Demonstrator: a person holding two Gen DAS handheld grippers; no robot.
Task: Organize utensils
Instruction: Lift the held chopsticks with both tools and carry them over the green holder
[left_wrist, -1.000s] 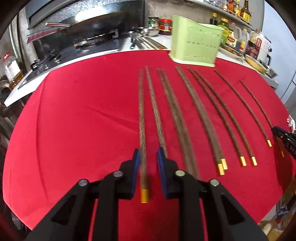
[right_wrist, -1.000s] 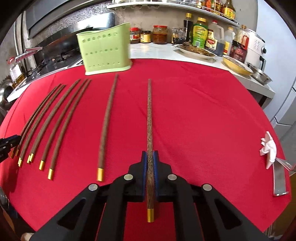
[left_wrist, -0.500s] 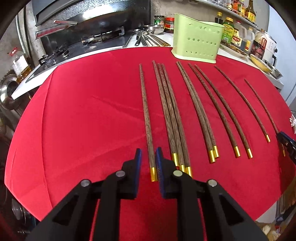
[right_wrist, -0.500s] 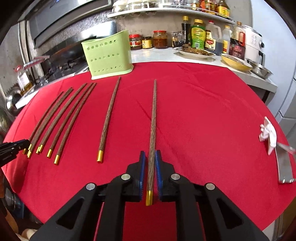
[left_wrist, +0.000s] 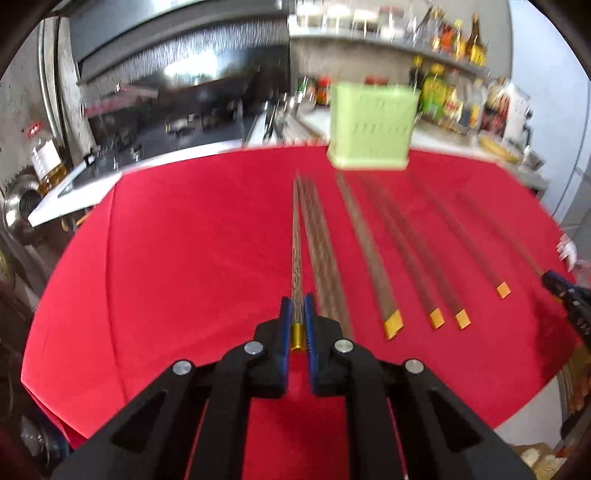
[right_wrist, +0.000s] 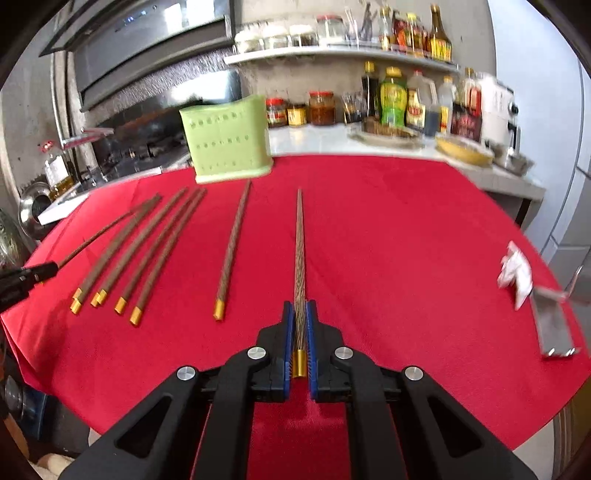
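Note:
Several dark wooden chopsticks with gold end caps lie in a row on a red tablecloth (left_wrist: 177, 258). My left gripper (left_wrist: 297, 308) is shut on a chopstick (left_wrist: 296, 251) near its gold end; it points away, raised off the cloth. My right gripper (right_wrist: 300, 314) is shut on another chopstick (right_wrist: 299, 251), also lifted and pointing away. A green perforated utensil holder (left_wrist: 371, 127) stands at the table's far edge, and shows in the right wrist view (right_wrist: 227, 142) too. The left gripper (right_wrist: 22, 277) with its chopstick shows at the left edge of the right wrist view.
Loose chopsticks (right_wrist: 147, 247) lie between the two grippers. A metal piece with a white tag (right_wrist: 532, 291) lies at the table's right edge. Behind the table are a stove (left_wrist: 159, 125), a counter with bottles and jars (right_wrist: 406, 103) and a yellow dish (right_wrist: 463, 149).
My left gripper has shut on the leftmost chopstick and lifted it. My right gripper has lifted its chopstick higher. Both views now look more level and the left one is blurred by motion.

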